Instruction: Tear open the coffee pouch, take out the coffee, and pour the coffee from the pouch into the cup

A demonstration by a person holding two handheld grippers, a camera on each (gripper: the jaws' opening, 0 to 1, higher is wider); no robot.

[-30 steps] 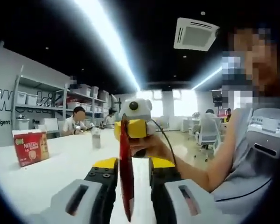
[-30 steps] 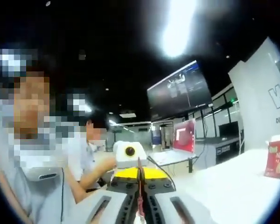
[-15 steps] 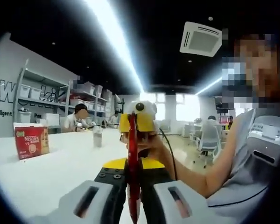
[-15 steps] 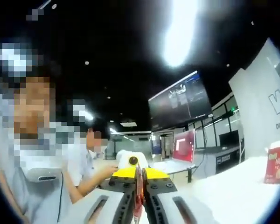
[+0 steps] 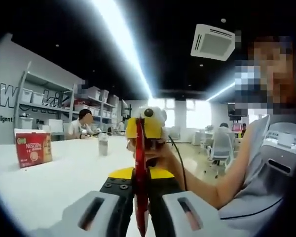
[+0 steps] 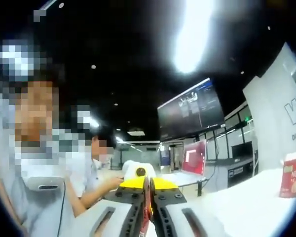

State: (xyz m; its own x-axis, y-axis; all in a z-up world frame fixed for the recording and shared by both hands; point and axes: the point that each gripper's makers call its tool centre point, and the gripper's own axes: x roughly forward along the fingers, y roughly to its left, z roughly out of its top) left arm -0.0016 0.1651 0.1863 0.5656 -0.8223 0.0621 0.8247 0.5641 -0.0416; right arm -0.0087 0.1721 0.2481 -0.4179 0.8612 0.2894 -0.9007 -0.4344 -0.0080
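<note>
Between the two claws, raised above the white tabletop (image 5: 64,177), a thin red coffee pouch (image 5: 140,182) stands edge-on to both cameras. The left claw (image 5: 140,190) is closed on one end of it, and the right claw (image 6: 147,207) is clamped on the other, its yellow-tipped head facing the left one just beyond the pouch. Neither view reveals a tear yet, so I judge the opening step is in hand. To do it well, keep both grips firm near the top edge and shear the claws apart in opposite directions, holding the pouch upright so no powder spills. Farther off, a red Nescafe box (image 5: 33,150) stands on the tabletop.
</note>
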